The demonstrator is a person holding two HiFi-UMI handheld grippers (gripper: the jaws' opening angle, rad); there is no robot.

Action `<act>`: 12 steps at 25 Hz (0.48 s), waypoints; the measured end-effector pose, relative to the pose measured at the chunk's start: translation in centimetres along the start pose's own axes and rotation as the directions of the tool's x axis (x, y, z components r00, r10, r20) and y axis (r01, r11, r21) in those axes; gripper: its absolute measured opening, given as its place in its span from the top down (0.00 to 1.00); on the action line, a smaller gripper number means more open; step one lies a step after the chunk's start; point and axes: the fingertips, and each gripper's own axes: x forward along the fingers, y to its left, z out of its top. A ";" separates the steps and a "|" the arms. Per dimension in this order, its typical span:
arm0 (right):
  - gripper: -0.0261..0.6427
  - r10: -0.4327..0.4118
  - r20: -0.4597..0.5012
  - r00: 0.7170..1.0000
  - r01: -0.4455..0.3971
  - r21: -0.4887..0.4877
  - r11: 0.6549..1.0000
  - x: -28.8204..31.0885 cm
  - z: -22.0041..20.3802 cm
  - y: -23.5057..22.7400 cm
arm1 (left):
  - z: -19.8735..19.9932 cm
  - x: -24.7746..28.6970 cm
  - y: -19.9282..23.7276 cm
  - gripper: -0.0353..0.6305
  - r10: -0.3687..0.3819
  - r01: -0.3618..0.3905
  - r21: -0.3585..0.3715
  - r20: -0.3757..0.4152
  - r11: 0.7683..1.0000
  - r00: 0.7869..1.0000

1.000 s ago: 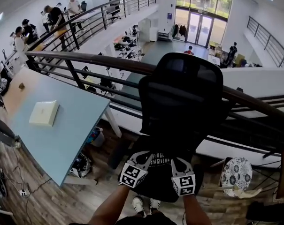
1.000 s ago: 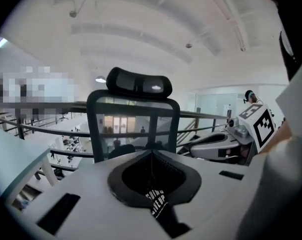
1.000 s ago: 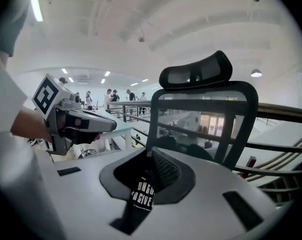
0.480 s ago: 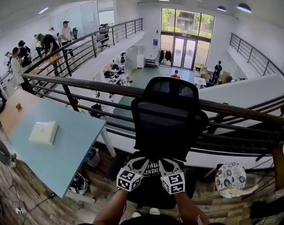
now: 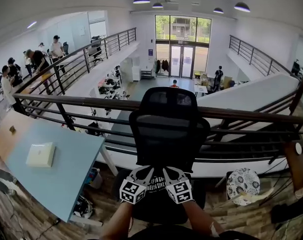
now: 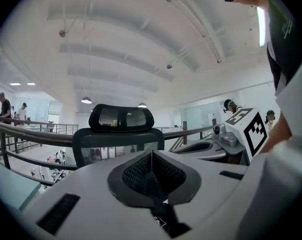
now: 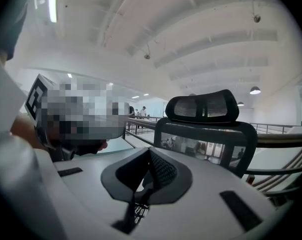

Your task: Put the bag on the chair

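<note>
A black mesh office chair (image 5: 166, 134) stands against the railing, facing me. Just in front of its backrest, over the seat, hangs a black bag with white print (image 5: 156, 184). My left gripper (image 5: 147, 171) and right gripper (image 5: 167, 171) sit side by side, each shut on a black strap of the bag. The strap runs down from the shut left gripper (image 6: 151, 156) as a dark band (image 6: 163, 216), with the chair (image 6: 118, 139) beyond. The right gripper (image 7: 150, 155) has just been closing on its strap (image 7: 137, 210); the chair (image 7: 205, 134) rises behind it.
A dark railing (image 5: 241, 115) runs behind the chair, with an open drop to a lower floor beyond. A light-blue table (image 5: 61, 171) with a white box (image 5: 40, 154) stands at the left. A round patterned stool (image 5: 244, 183) sits at the right. People stand far left.
Both grippers have risen together with the bag, from seat level to the lower backrest. The view has tilted up, showing more of the hall.
</note>
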 end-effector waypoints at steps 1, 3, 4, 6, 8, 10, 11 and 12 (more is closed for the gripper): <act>0.93 -0.004 0.006 1.000 0.004 0.001 1.000 0.0 0.1 -0.1 | -0.1 0.1 0.1 0.91 0.001 -0.001 -0.003 -0.002 1.000 1.000; 0.93 -0.010 0.021 1.000 0.010 -0.001 1.000 0.1 0.6 -0.2 | -0.2 0.2 0.4 0.91 0.002 -0.002 -0.005 0.000 1.000 1.000; 0.93 -0.012 0.028 1.000 0.012 -0.004 1.000 0.1 0.9 -0.2 | -0.1 0.3 0.5 0.91 0.001 -0.001 -0.007 0.004 1.000 1.000; 0.93 -0.014 0.038 0.999 0.014 -0.013 1.000 -0.2 1.4 -0.2 | 0.1 0.3 0.5 0.91 0.000 0.000 -0.011 0.008 1.000 1.000; 0.93 -0.006 0.045 0.999 0.006 -0.015 1.000 -0.6 1.4 -0.2 | 0.1 0.2 0.3 0.91 -0.002 0.002 -0.015 0.005 1.000 1.000; 0.93 0.006 0.047 0.999 -0.006 -0.010 1.000 -0.6 1.2 0.0 | 0.0 0.2 0.1 0.91 -0.005 0.005 -0.015 -0.001 1.000 1.000; 0.93 0.010 0.046 0.999 -0.010 -0.008 1.000 -0.6 1.1 0.0 | -0.1 0.1 0.1 0.91 -0.007 0.007 -0.015 -0.002 1.000 1.000; 0.93 0.012 0.045 0.999 -0.011 -0.007 1.000 -0.5 1.1 0.2 | -0.1 0.1 0.1 0.91 -0.010 0.010 -0.017 -0.004 1.000 1.000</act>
